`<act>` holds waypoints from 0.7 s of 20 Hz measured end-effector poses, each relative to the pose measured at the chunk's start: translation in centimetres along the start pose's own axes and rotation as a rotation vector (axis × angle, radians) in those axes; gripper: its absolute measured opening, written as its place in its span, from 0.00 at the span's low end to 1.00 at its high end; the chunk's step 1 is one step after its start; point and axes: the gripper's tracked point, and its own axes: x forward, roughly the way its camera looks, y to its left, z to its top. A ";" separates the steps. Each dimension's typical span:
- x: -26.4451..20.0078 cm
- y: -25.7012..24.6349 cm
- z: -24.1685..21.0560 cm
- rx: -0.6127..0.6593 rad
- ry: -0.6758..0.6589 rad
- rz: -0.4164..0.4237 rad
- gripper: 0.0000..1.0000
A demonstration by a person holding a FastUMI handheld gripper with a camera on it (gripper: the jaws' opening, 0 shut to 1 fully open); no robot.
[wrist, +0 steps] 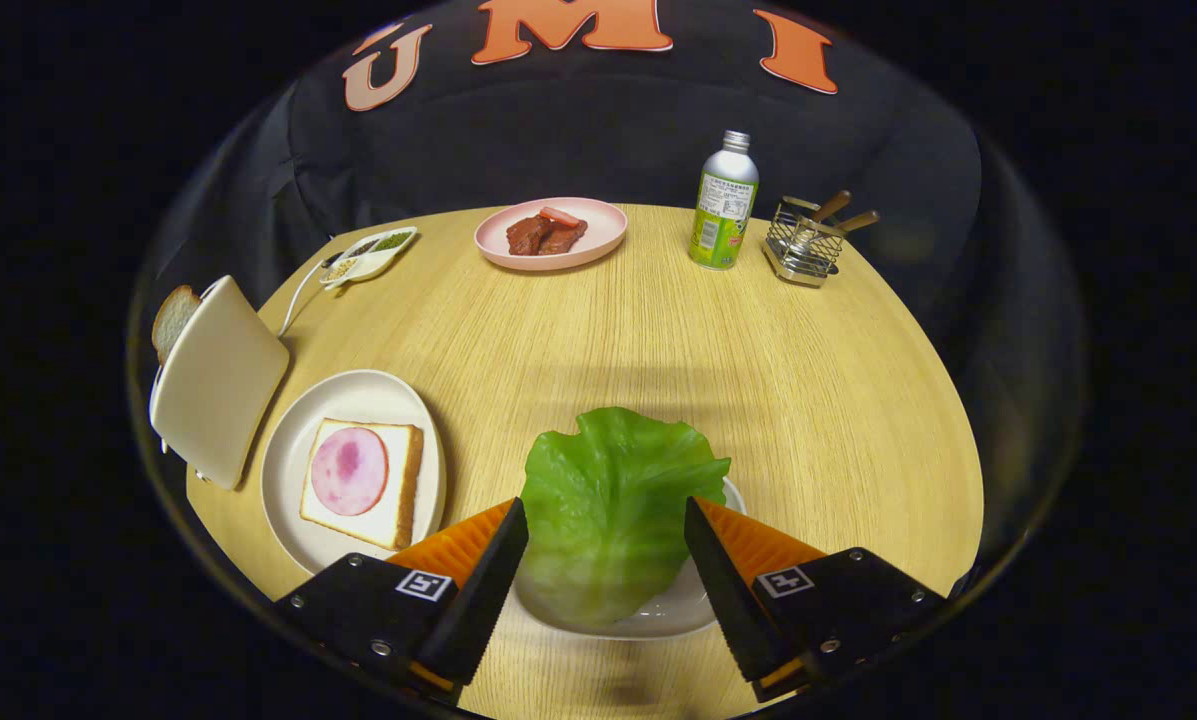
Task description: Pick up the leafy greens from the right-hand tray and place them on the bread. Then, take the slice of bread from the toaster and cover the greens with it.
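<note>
Wide round counter point(658, 330) ahead, holding everything. Beyond and left of the claw point(606, 545), a toaster point(218, 380) with a bread slice point(172, 318) poking up, then a plate point(288, 500) carrying bread topped with ham point(363, 482). Between the fingers, the leafy greens point(608, 500) lying on a small tray point(678, 610). Probably first step in hand: closing in for the pick. Claw level, pointed forward, spread apart around the leaf, not yet pressing. Next: likely squeezing gently, then lifting leftward.
</note>
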 end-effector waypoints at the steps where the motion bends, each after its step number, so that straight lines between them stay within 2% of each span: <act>1: 0.4 -0.2 -0.3 -0.002 0.012 -0.006 0.95; 7: 2.1 -0.2 -2.2 0.013 0.078 -0.013 0.86; 9: 2.1 -0.6 -2.3 0.048 0.067 -0.019 0.79; 11: 2.4 -0.7 -2.2 0.054 0.054 -0.023 0.67; 14: 2.5 -0.7 -1.8 0.049 0.023 -0.021 0.41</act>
